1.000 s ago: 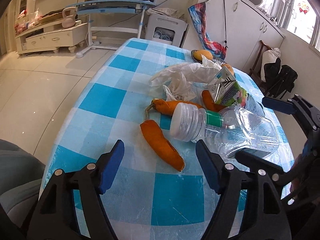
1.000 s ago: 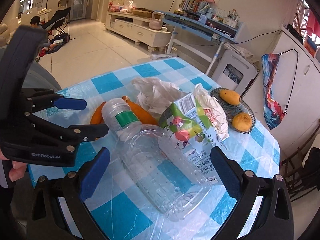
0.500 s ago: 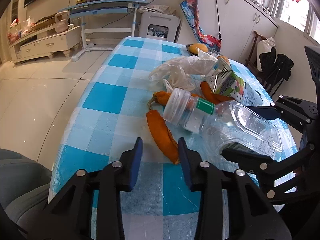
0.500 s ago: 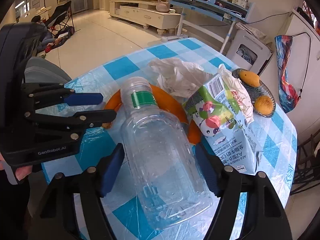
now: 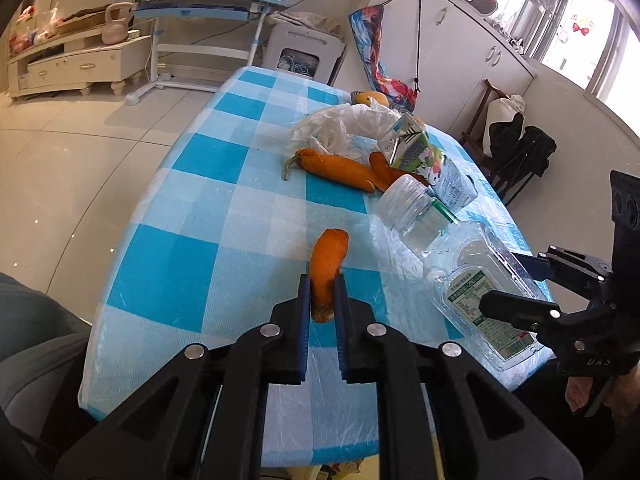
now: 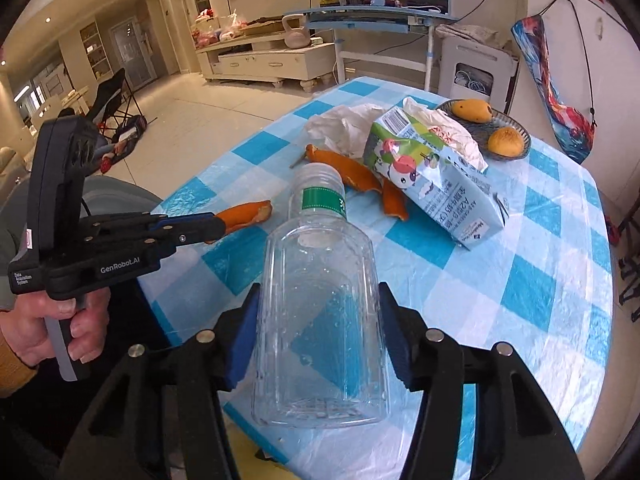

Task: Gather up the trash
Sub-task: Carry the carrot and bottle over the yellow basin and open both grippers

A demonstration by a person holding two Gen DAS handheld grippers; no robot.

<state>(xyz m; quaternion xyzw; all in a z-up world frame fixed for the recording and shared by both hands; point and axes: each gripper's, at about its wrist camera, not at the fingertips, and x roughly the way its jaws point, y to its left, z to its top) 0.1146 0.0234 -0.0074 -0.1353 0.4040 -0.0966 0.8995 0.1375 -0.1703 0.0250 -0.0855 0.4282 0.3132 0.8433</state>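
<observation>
Moved since prev frames: both your grippers went from wide open over the trash to closed-in on it; peel strip and bottle, which lay on the cloth, are now up off it.
L claw: your left gripper (image 5: pixel 322 300) is clenched on the orange peel strip (image 5: pixel 328 264), which sticks up and fwd from between the pads; right wrist view shows it clear of the table (image 6: pixel 560 280), just left of the bottle.
R claw: your right gripper (image 6: pixel 318 336) has jaws closing, pads against both sides of the clear plastic bottle (image 6: pixel 320 300), grasping it at the lower body, neck pointing away, no cap.
Meaning for task: two pieces in hand, I'd say pickup is done for these; carry-off to a bin comes next, no bin in view.
Left to collect: more peel (image 6: pixel 352 172), milk carton (image 6: pixel 436 184) and crumpled plastic bag (image 6: pixel 344 124), all beyond the bottle's neck. Fruit plate (image 6: pixel 516 128) farther back right of the bottle, prob. not trash.
Risk: bottle is thin and slick, watch for it squirting out as you squeeze.
Writing: "GenRobot.AI" and "Data Acquisition System" on L gripper body. Bottle neck band green; back label w/ small print, unreadable. Carton has barcode, cartoon cow, small print I can't read.
</observation>
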